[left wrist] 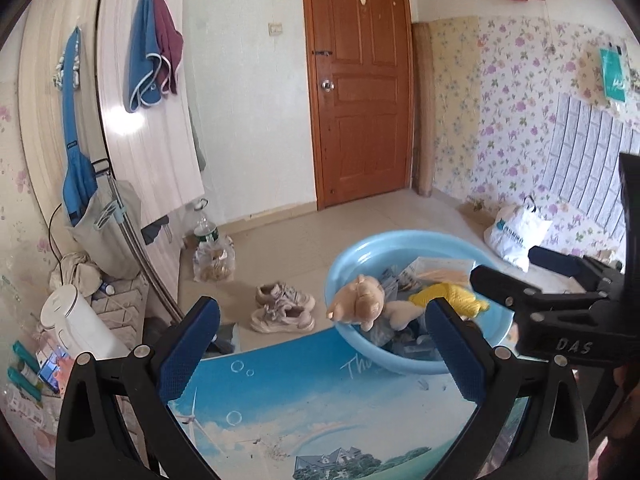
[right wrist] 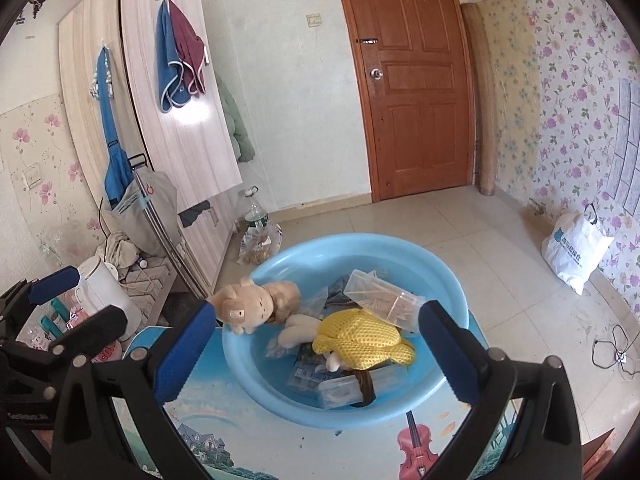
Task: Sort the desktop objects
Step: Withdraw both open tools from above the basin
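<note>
Now both my grippers, left and right, gape empty. Teddy bear lies crosswise in the basin, head over its left rim.

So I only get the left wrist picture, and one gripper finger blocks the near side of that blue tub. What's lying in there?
Observer: In the right wrist view, a clear plastic box lies against the near wall of the blue tub.
Operator: Anything next to it?
Observer: A dark brown loop, touching the box's right end.
Operator: And the yellow lump, what is it?
Observer: A yellow mesh pouch; the open weave shows clearly from here.
Operator: Is anything printed on the table that I can't see?
Observer: A red violin picture on the tabletop, just in front of the tub.
</note>
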Demonstrator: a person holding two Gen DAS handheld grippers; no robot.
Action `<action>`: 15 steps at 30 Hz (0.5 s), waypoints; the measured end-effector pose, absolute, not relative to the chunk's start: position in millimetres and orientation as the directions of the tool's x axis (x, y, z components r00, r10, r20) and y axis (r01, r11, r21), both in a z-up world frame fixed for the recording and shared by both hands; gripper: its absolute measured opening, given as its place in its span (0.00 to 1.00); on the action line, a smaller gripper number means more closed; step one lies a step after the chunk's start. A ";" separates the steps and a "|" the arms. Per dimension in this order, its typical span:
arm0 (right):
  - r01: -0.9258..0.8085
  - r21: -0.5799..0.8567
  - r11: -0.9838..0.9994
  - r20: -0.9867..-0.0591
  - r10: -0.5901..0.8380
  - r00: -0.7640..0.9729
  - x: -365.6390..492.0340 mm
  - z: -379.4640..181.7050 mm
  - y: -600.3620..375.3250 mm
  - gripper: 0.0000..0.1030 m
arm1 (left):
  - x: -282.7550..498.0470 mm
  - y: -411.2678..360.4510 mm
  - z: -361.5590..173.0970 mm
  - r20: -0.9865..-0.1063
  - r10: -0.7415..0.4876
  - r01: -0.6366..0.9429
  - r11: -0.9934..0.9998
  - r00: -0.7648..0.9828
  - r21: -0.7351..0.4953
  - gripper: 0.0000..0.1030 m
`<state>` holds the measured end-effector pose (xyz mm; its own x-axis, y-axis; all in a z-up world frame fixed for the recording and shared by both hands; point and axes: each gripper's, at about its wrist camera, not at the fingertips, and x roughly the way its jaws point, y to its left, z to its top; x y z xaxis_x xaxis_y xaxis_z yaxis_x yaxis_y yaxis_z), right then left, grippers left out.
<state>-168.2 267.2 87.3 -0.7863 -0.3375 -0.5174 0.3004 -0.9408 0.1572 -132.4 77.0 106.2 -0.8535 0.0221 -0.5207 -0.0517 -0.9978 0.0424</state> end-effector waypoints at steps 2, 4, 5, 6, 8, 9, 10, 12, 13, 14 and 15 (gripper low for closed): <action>0.300 0.133 -0.945 -0.498 -0.325 -0.804 -164.4 89.6 266.1 1.00 | -128.3 75.0 110.6 -0.494 0.010 -0.034 -0.999 -0.869 0.039 1.00; 0.285 0.094 -0.954 -0.505 -0.292 -0.812 -162.5 90.5 263.8 1.00 | -127.6 73.1 112.3 -0.489 -0.005 -0.021 -0.999 -0.872 0.048 1.00; 0.280 0.089 -0.956 -0.516 -0.285 -0.807 -163.1 89.8 263.8 1.00 | -128.9 72.5 111.1 -0.494 -0.010 -0.019 -0.998 -0.870 0.053 1.00; 0.276 0.094 -0.957 -0.530 -0.282 -0.800 -164.0 89.0 264.9 1.00 | -130.1 72.2 109.4 -0.502 -0.012 -0.019 -0.998 -0.865 0.057 1.00; 0.265 0.129 -0.956 -0.555 -0.291 -0.779 -167.4 85.6 268.9 1.00 | -133.7 72.0 103.8 -0.531 -0.010 -0.022 -0.998 -0.847 0.054 1.00; 0.258 0.139 -0.956 -0.565 -0.290 -0.772 -168.8 83.7 270.5 1.00 | -135.7 71.1 100.6 -0.549 -0.008 -0.022 -0.999 -0.836 0.047 1.00; 0.250 0.142 -0.958 -0.573 -0.285 -0.768 -170.3 81.8 271.3 1.00 | -139.0 69.9 96.2 -0.571 -0.008 -0.020 -0.999 -0.821 0.043 1.00; 0.231 0.140 -0.963 -0.596 -0.268 -0.757 -173.5 76.4 272.5 1.00 | -145.6 69.7 86.1 -0.613 -0.021 -0.015 -0.998 -0.790 0.053 1.00; 0.224 0.150 -0.963 -0.610 -0.268 -0.746 -176.1 73.3 273.8 1.00 | -147.5 69.9 81.7 -0.624 -0.027 -0.014 -0.998 -0.781 0.061 1.00; 0.219 0.160 -0.963 -0.619 -0.271 -0.737 -177.4 70.4 275.2 1.00 | -150.0 69.7 77.2 -0.639 -0.032 -0.013 -0.998 -0.768 0.066 1.00; 0.216 0.167 -0.962 -0.627 -0.273 -0.730 -178.3 67.9 276.1 1.00 | -152.4 68.6 73.4 -0.656 -0.033 -0.012 -0.998 -0.754 0.064 1.00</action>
